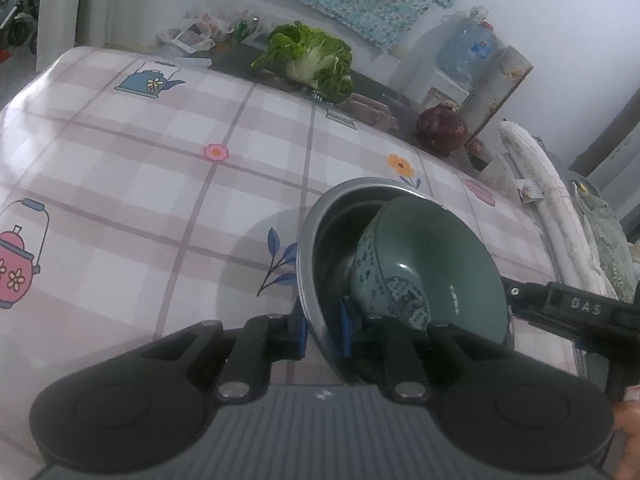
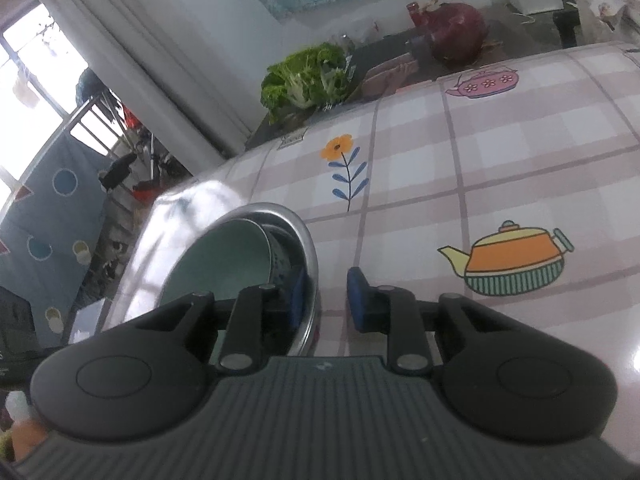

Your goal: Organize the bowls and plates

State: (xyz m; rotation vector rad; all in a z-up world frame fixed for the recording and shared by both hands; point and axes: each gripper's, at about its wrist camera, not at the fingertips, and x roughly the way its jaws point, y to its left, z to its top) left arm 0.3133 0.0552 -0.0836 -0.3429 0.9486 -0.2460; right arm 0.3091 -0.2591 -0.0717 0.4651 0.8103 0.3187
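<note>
Left wrist view: the left tool [image 1: 322, 330] pinches the metal bowl [image 1: 310, 240] rim; the right tool [image 2: 327, 300] pinches its other side. It's shiny and slippery, and the green bowl [image 1: 436, 260] inside may break.

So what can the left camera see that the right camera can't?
Only the left wrist view shows the big water bottle and the blue teapot picture. Only the right wrist view shows the window and the orange teapot picture. Both show the metal bowl holding the green bowl, plus the cabbage.
</note>
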